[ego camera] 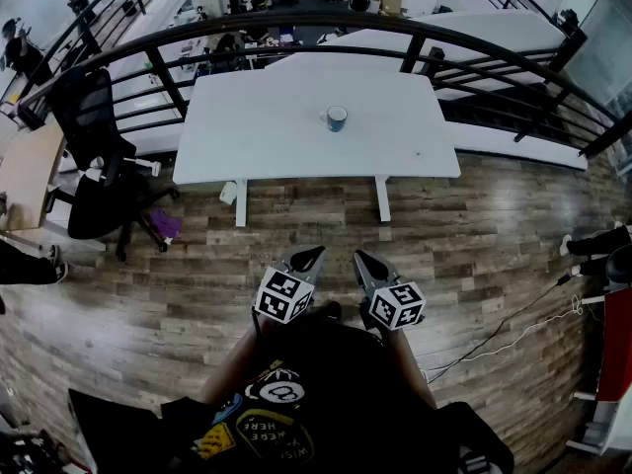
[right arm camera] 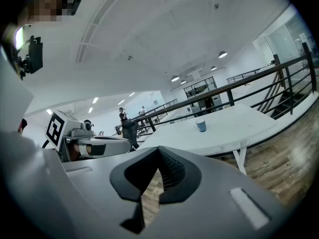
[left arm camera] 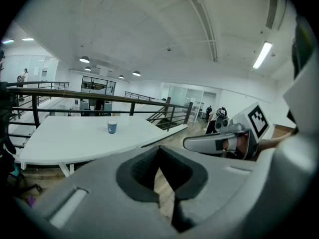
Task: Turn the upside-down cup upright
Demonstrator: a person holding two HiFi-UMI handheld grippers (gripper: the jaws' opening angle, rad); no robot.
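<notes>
Head view: a person (ego camera: 316, 393) stands on a wooden floor (ego camera: 474, 255), well back from a white counter (ego camera: 257, 146). The left hand-held gripper (ego camera: 316, 254) and the right hand-held gripper (ego camera: 359, 257) sit side by side close to the body, both pinched together and holding nothing. A blue cup (ego camera: 337, 118) stands alone near the middle of the counter's far half; from here it cannot be told which way up it is. Open floor lies between the person and the counter. A black office chair (ego camera: 94, 146) stands off the counter's left end, a dark railing (ego camera: 296, 23) curves behind it, and a cable (ego camera: 513, 329) trails across the boards at right

Left gripper view: the left hand-held gripper (left arm camera: 159, 156) has its jaws closed with nothing between them, only floor showing through the slit below the tips. The cup (left arm camera: 112, 127) stands far off on the counter (left arm camera: 65, 143), left of the jaw line. The right hand-held gripper (left arm camera: 199, 143), with its marker cube (left arm camera: 257, 120), reaches in from the right at about the same level. The railing (left arm camera: 75, 94) runs behind the counter

Right gripper view: the right hand-held gripper (right arm camera: 158, 156) is likewise closed and empty. The cup (right arm camera: 201, 125) sits on the counter (right arm camera: 234, 128), up and to the right of the jaws and well apart from them. The left hand-held gripper (right arm camera: 127, 144) lies at left, and the railing (right arm camera: 259, 73) rises behind
</notes>
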